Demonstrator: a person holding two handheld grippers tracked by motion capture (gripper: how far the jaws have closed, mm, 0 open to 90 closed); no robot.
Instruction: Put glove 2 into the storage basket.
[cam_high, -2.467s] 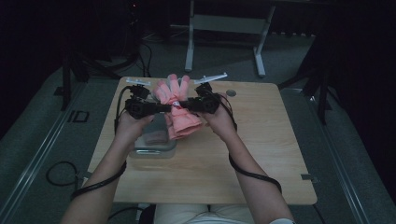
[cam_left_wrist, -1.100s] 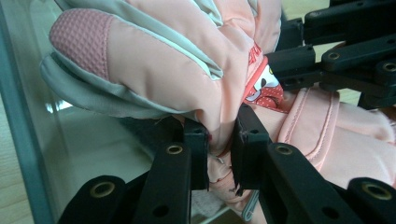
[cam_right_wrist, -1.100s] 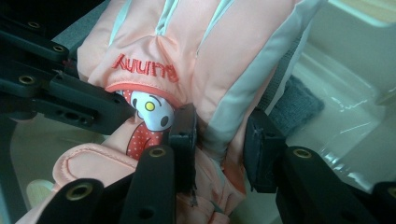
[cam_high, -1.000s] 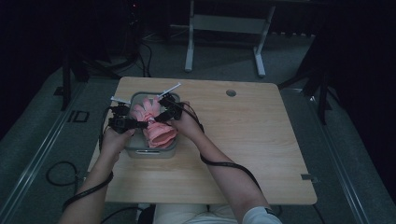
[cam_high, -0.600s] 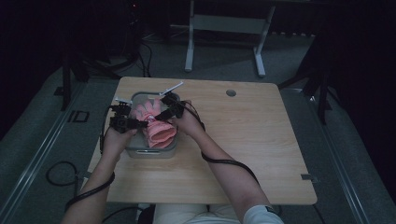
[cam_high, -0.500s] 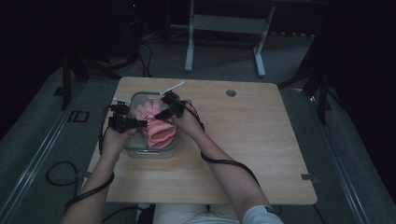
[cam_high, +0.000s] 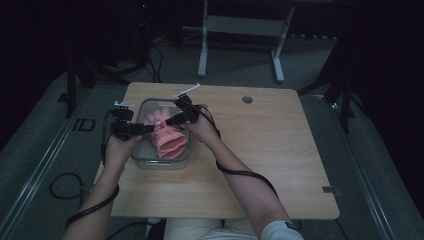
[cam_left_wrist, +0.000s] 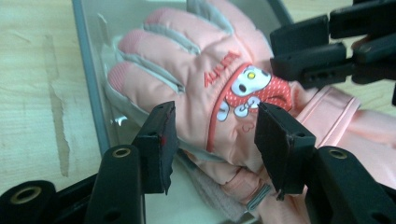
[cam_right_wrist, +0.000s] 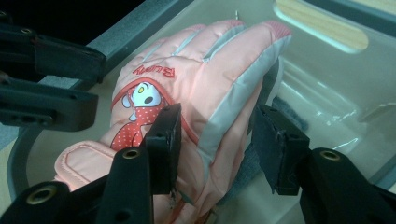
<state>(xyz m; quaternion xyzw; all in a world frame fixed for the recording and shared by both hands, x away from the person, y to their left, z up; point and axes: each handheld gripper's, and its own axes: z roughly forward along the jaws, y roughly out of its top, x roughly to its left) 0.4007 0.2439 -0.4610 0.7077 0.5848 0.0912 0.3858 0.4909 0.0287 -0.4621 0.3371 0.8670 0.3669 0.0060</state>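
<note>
Gloves (cam_high: 167, 136), pink and stacked, lie in the clear bin (cam_high: 145, 161) at centre left of the counter (cam_high: 280, 165); my left claw (cam_left_wrist: 212, 135) and right claw (cam_right_wrist: 215, 135) gape over them, gripping nothing, so I judge withdrawal comes next.

I count one table (cam_high: 280, 165) in the high view, with one clear bin (cam_high: 142, 161) on it. In the bin I make out pink gloves: one glove (cam_left_wrist: 196, 79) lies on top with its cartoon patch up, and more pink fabric (cam_left_wrist: 355, 126) sits under it, though I can't tell if that is a second glove. I have two grippers: left gripper (cam_left_wrist: 212, 135) and right gripper (cam_right_wrist: 217, 135).
</note>
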